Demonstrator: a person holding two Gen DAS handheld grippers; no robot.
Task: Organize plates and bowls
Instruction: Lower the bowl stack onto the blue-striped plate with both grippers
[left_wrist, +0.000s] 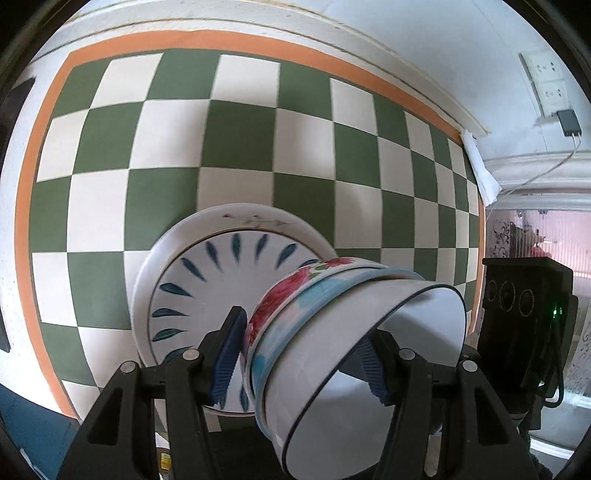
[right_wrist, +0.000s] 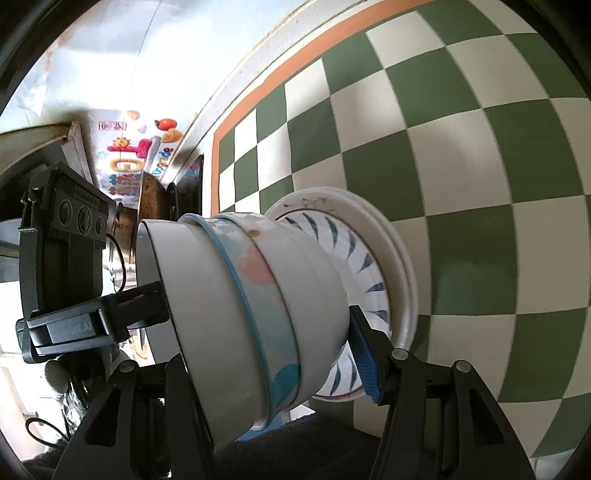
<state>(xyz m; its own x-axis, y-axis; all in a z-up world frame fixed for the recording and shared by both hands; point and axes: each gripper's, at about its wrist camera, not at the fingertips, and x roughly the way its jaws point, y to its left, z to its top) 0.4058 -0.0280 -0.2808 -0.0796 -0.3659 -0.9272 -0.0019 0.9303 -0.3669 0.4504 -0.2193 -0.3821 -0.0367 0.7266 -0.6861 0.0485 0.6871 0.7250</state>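
Observation:
A stack of nested bowls with a white top bowl and floral ones below stands on a blue-leaf plate that rests on a larger white plate. My left gripper has its blue pads on either side of the bowl stack, one pad inside the top bowl. My right gripper grips the same bowl stack from the opposite side, over the leaf plate and white plate. Its left finger is hidden behind the bowls.
The plates lie on a green and white checkered cloth with an orange border. The other gripper's black body shows at the right, and in the right wrist view at the left. A wall socket is behind.

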